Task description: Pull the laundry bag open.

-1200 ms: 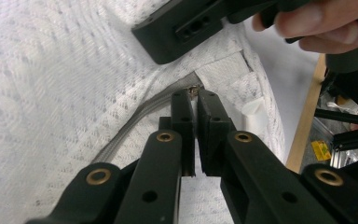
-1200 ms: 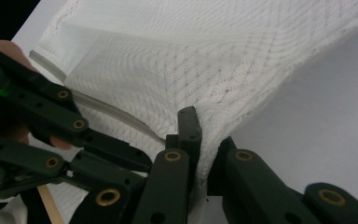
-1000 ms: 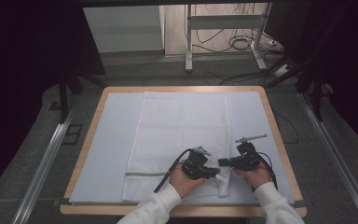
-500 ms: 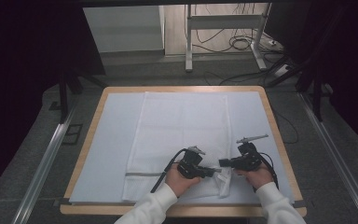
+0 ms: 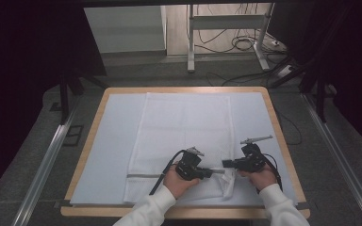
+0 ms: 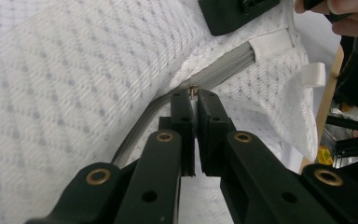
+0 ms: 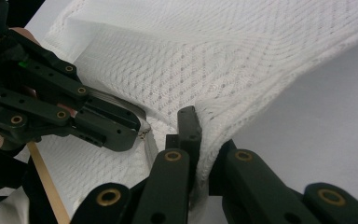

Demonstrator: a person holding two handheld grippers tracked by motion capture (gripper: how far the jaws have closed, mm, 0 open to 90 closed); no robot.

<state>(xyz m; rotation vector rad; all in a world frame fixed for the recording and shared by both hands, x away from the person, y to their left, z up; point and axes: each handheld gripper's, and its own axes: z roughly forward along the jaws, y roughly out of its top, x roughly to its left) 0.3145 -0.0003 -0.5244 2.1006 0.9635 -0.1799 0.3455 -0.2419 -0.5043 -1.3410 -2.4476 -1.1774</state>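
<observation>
Dim room, grey floor, a metal stand and loose cables at the far wall. In the middle, a wood-edged tabletop [image 5: 90, 141] under a pale blue sheet [image 5: 118, 136]. Spread flat along the centre of that sheet, a white mesh pillowcase [image 5: 186, 127], long side running away from the person, near end bunched and lifted at its right corner. Across the near end, a grey zipper [image 6: 223, 70] set in the weave, with a white fabric tab [image 6: 313, 74] at the corner just beyond it.

Left tongs [image 5: 213, 173] at the near end of the pillowcase, pointing toward the right hand, clenched on the small metal zipper pull [image 6: 194, 91] pinched at the very tips. Left hand [image 5: 179, 181] wrapped round the body of the tool, white sleeve behind, black cable looping off toward the near edge.

Right tongs [image 5: 226, 164] facing the left pair, tips nearly meeting, clenched on a fold of the white mesh at the corner next to the zipper's end; cloth drawn up between the black jaws. Right hand [image 5: 259, 176] resting low over the sheet near the tabletop's right side.
</observation>
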